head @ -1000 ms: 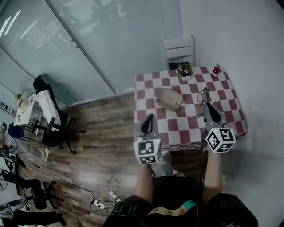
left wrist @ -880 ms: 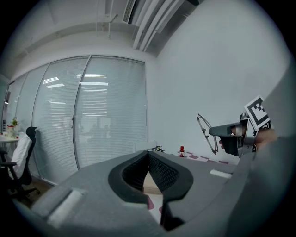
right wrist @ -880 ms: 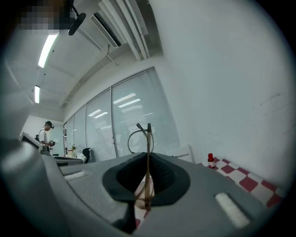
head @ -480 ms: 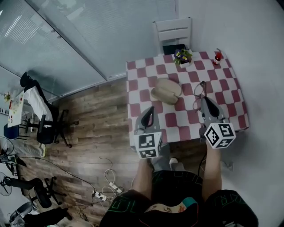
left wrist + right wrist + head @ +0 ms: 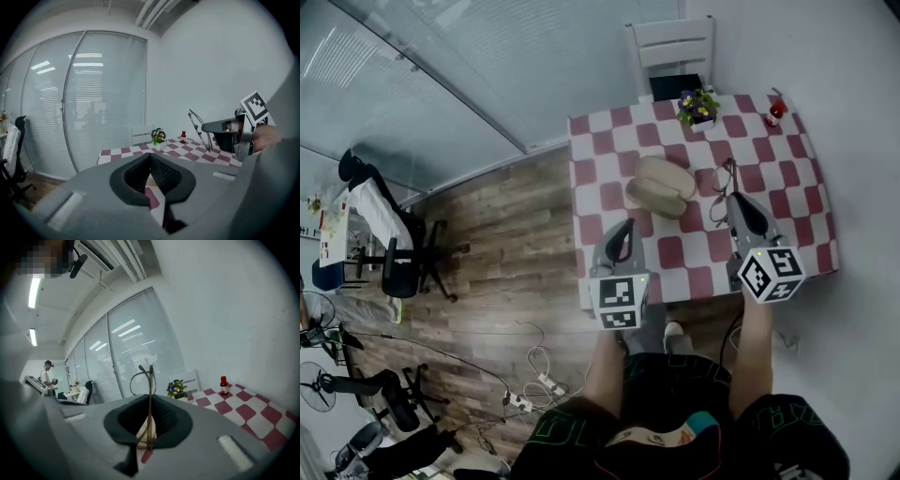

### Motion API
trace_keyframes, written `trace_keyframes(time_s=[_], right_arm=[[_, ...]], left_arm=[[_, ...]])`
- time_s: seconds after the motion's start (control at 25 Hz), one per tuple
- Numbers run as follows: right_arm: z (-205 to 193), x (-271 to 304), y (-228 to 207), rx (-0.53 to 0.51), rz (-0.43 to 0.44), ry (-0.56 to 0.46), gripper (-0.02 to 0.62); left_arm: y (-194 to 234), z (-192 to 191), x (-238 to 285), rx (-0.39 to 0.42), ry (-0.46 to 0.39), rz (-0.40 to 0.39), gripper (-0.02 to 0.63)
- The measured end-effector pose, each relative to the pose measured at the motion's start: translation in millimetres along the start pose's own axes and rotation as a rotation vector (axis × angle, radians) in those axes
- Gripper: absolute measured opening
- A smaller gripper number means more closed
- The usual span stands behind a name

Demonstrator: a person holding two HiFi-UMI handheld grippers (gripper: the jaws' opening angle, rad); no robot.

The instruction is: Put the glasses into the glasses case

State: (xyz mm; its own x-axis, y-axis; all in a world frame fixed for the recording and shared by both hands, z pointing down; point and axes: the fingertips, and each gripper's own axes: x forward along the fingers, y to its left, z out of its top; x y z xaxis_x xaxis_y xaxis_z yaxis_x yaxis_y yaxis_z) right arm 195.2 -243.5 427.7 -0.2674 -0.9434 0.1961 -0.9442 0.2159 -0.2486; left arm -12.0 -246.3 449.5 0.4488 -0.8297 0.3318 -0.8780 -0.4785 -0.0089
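A beige glasses case lies shut on the checkered table, left of centre. Thin-framed folded glasses stick up out of my right gripper, which is shut on them to the right of the case. In the right gripper view the glasses stand upright between the jaws of the right gripper. My left gripper hovers over the table's near left part, short of the case. In its own view the left gripper is shut with nothing in it, and the glasses show at the right.
A small potted plant and a red bottle stand at the table's far edge. A white chair is behind the table. Office chairs and cables are on the wooden floor to the left.
The head view has shifted a little, so the table sits slightly further right. Both grippers keep the same places over the table, the right one still holding the glasses.
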Motion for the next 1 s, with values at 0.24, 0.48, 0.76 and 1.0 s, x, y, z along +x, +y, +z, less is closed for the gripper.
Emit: trace_keyframes(time_s=[0.24, 0.48, 0.76, 1.0], right_arm=[[-13, 23, 2, 0.007, 0.044, 0.060, 0.020], [-24, 44, 8, -0.017, 0.081, 0.117, 0.020], [-33, 75, 12, -0.056, 0.126, 0.175, 0.020], [-43, 100, 23, -0.111, 0.188, 0.235, 0.020]], left_arm=[[12, -13, 14, -0.020, 0.034, 0.006, 0.008], [18, -26, 26, -0.042, 0.062, -0.001, 0.008], [38, -38, 46, -0.079, 0.089, 0.013, 0.008], [50, -47, 58, -0.110, 0.106, 0.024, 0.008]])
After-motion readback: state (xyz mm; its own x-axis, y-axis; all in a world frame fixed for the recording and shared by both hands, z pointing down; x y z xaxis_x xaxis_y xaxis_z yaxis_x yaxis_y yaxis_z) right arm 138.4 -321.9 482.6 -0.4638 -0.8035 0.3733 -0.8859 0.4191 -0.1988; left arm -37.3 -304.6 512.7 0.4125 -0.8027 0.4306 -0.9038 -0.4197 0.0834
